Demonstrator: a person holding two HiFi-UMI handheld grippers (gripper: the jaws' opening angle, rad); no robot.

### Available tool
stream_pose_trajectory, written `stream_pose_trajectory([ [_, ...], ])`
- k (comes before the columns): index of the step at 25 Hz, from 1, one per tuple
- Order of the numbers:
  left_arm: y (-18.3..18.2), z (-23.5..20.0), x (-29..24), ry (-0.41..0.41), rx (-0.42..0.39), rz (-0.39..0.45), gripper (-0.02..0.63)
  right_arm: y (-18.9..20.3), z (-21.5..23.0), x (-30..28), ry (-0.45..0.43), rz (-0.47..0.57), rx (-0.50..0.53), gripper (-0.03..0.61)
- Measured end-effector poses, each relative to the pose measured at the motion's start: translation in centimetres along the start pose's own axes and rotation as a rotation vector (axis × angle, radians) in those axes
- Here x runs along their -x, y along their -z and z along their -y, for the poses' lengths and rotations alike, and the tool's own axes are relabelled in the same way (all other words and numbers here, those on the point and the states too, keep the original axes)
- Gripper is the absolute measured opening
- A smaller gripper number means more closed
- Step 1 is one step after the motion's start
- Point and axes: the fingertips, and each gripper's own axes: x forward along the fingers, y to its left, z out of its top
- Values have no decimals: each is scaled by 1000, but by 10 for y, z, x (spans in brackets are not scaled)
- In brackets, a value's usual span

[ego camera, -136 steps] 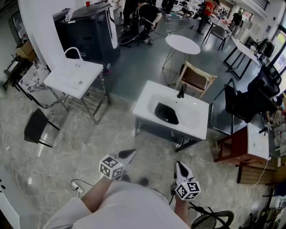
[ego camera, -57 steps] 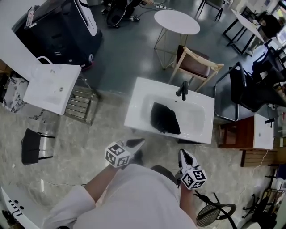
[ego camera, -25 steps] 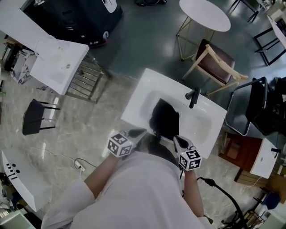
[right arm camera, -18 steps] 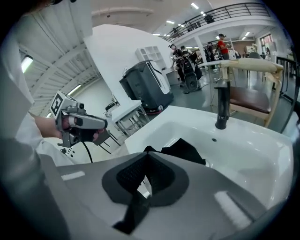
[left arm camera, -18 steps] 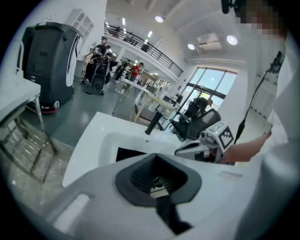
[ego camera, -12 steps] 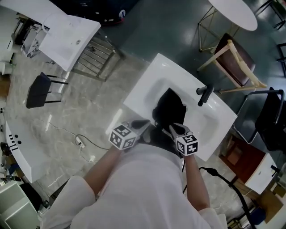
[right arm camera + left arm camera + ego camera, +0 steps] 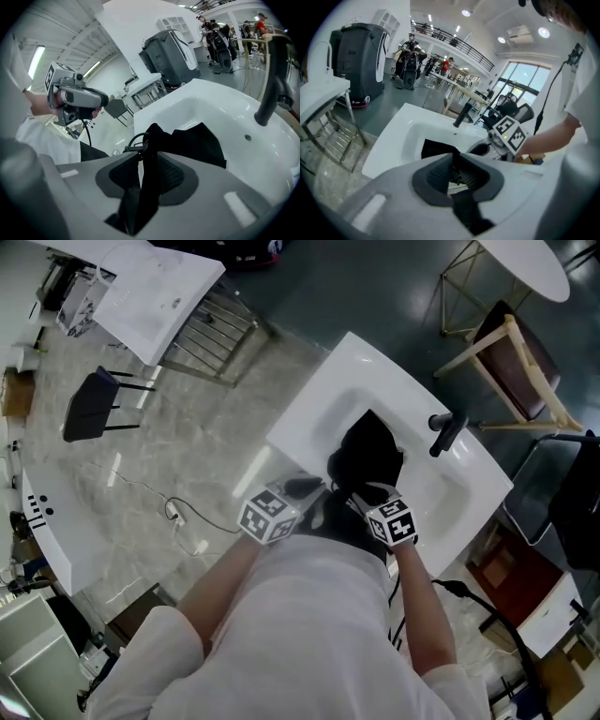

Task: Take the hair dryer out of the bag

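A black bag (image 7: 370, 451) lies crumpled in the white sink (image 7: 319, 399); no hair dryer shows. My right gripper (image 7: 361, 495) is at the bag's near edge. In the right gripper view its jaws (image 7: 147, 161) are opening, and a fold of the bag (image 7: 197, 140) runs between the pads with a sliver of white beside it. A dark loop (image 7: 135, 140) sticks out by that fold. My left gripper (image 7: 305, 488) hovers over the sink's front rim, left of the bag. Its jaws (image 7: 452, 171) are opening, parted by a narrow slit with nothing in it. The bag (image 7: 436, 149) lies just beyond them.
A black faucet (image 7: 445, 432) stands at the sink's back rim. A wooden chair (image 7: 511, 362) is behind the sink, a black office chair (image 7: 572, 484) to its right. A second white basin on a metal frame (image 7: 155, 296), a black stool (image 7: 89, 409) and a floor cable (image 7: 178, 517) are at left.
Both grippers have come down from waist height to the sink. The right one has reached the bag's near edge, and the view has closed in on the basin.
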Motion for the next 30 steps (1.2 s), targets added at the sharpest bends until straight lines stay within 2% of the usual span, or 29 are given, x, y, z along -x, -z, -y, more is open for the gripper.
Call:
stream_pose_trajectory([
  [1, 1, 0, -2, 0, 1, -6, 43, 3, 0, -3, -8, -21, 14, 135],
  [5, 2, -1, -5, 0, 15, -12, 43, 15, 3, -15, -22, -100, 66, 137],
  [7, 3, 0, -7, 0, 20, -15, 43, 17, 6, -17, -17, -115, 75, 100],
  [9, 4, 1, -10, 2, 19, -24, 43, 16, 10, -17, -8, -106, 69, 27],
  [16, 10, 10, -28, 29, -34, -79, 46, 4, 25, -6, 4, -59, 46, 12],
  [21, 11, 16, -53, 55, -121, -146, 84, -13, 44, 8, 42, -5, 41, 12],
  [30, 28, 16, -105, 74, -339, -307, 159, -45, 63, 20, 73, 70, 65, 12],
])
